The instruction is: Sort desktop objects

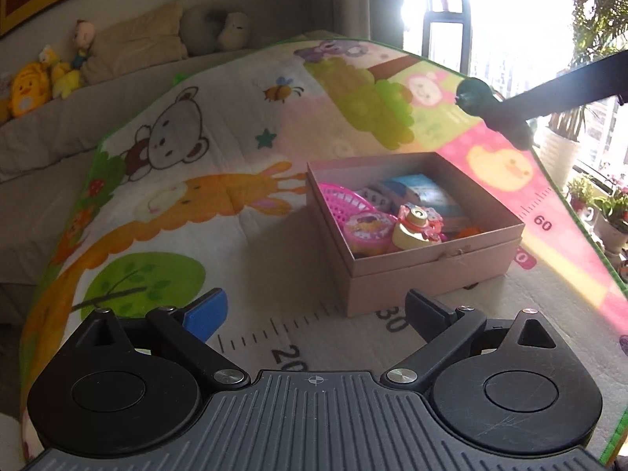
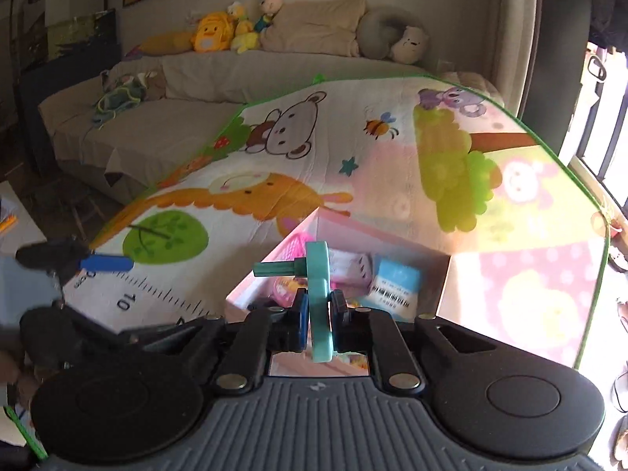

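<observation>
In the left wrist view, three plush toys (image 1: 47, 74) sit at the upper left on the sofa (image 1: 47, 145), beside one beige pillow (image 1: 137, 49). One cartoon play mat (image 1: 176, 180) fills the middle of the frame. At the bottom, the left gripper (image 1: 314, 314) hovers low over the mat with its two fingers spread wide, nothing between them; one blue pad (image 1: 206, 314) shows on the left finger. Right of centre stands one pink box (image 1: 431, 271), open-topped, holding one pink basket (image 1: 345, 200), one round pink toy (image 1: 369, 231), one yellow toy camera (image 1: 412, 227) and one blue carton (image 1: 428, 192), with other small pieces too jumbled to count. At the upper right, the right gripper reaches in from the frame edge as a dark backlit shape above the box's far corner, carrying one teal toy (image 1: 469, 96).

In the right wrist view, the left gripper's blue pad (image 2: 106, 263) shows at the left edge. At centre, the right gripper (image 2: 317, 310) is closed narrowly on the teal toy (image 2: 318, 274), a flat disc standing on edge, its long axis running up the frame, with a darker stub pointing left. It hangs above the box (image 2: 443, 274), tilted down toward it.
</observation>
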